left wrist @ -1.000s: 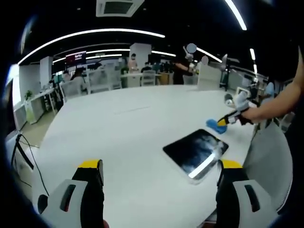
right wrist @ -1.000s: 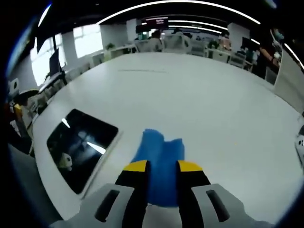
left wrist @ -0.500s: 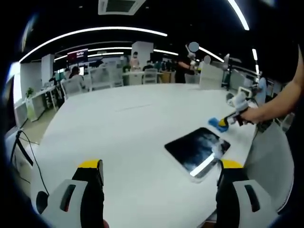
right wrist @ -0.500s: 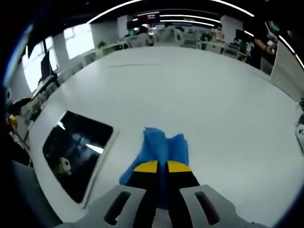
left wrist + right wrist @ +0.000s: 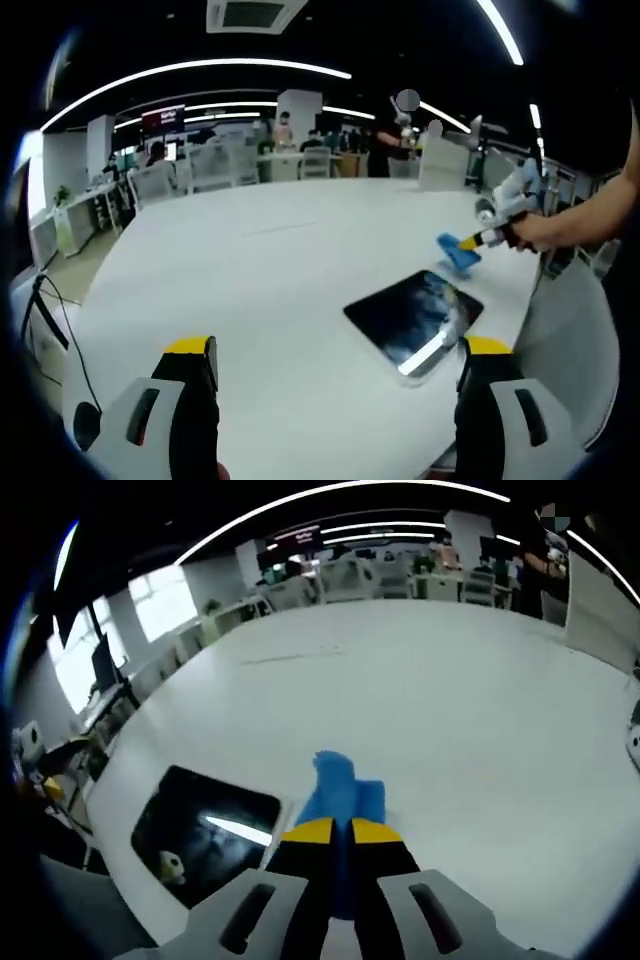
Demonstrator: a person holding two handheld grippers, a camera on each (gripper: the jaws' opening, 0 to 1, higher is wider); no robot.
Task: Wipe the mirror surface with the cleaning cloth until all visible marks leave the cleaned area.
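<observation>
A dark mirror [image 5: 411, 313] with a pale frame lies flat on the white table [image 5: 260, 290], smeared with light marks; it is also in the right gripper view as the mirror [image 5: 205, 831] at lower left. My right gripper [image 5: 342, 830] is shut on the blue cleaning cloth [image 5: 343, 791], which hangs just above the table beside the mirror's edge. From the left gripper view, the right gripper [image 5: 478, 240] holds the cloth [image 5: 457, 254] beyond the mirror's far corner. My left gripper [image 5: 335, 352] is open, hovering over the near table, with nothing between its jaws.
A person's arm [image 5: 590, 213] reaches in from the right. Desks, chairs and people stand at the far side of the office [image 5: 280, 160]. A black cable [image 5: 55, 330] hangs at the table's left edge. The table's near right edge [image 5: 525, 330] runs close to the mirror.
The right gripper closed on the blue cloth and lifted it off the table, beside the mirror. The left gripper stayed put.
</observation>
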